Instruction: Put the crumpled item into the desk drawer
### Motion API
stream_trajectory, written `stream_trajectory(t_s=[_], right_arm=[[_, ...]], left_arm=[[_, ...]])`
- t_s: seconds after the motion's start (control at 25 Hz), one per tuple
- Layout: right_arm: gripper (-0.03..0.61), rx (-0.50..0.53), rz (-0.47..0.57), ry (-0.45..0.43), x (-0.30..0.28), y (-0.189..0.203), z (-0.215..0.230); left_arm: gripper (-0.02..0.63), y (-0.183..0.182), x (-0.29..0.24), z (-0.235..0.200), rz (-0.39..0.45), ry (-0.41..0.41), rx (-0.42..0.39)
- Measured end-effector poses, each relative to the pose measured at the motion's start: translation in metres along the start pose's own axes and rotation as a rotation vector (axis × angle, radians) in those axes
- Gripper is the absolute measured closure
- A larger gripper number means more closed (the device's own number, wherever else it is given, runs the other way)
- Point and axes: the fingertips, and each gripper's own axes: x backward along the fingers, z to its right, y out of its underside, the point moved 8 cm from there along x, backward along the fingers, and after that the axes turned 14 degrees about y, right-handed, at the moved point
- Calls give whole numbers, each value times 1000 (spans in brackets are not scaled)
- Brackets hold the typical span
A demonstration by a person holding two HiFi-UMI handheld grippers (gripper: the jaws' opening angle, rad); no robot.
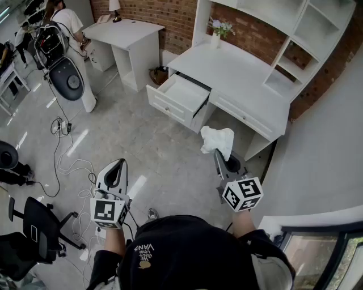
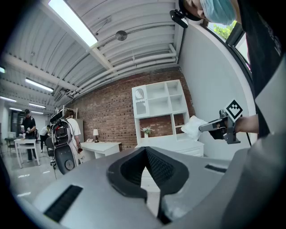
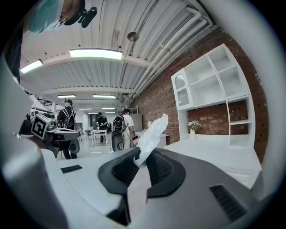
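Hanging low at the left above the grey floor (image 1: 142, 144), the left gripper (image 1: 119, 165) had its jaws pressed together with nothing between them. Farther right, the white desk (image 1: 241, 76) stood against the brick wall (image 1: 170, 14), its drawer (image 1: 180, 97) open. Right of the drawer, the crumpled item (image 1: 218, 139), white and thin, was pinched between the jaws of the right gripper (image 1: 219, 155), in the air before the desk and apart from the drawer.

The person wears a black top (image 1: 187, 257) with small white letters and a blue-green hair cap (image 2: 217, 10). The left gripper (image 1: 118, 165) and right gripper (image 1: 219, 158) are grey with black pads. Each carries a cube (image 1: 109, 210) with black-and-white squares.
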Motion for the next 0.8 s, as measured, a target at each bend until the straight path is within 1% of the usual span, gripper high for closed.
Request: stream_trajectory(t_s=[0.24, 0.4, 0.52, 0.64, 0.8], right_arm=[[537, 1, 22, -48, 13, 0, 14], [537, -28, 37, -63, 13, 1, 24], [537, -55, 38, -62, 13, 2, 28], [537, -72, 33, -44, 8, 5, 35], [537, -80, 19, -10, -12, 7, 41]], left_arm=[[607, -5, -6, 33, 18, -2, -6], [607, -4, -13, 45, 23, -4, 8], [607, 0, -19, 45, 10, 2, 16], [607, 5, -31, 40, 6, 19, 28], [607, 15, -53, 21, 6, 39, 48]])
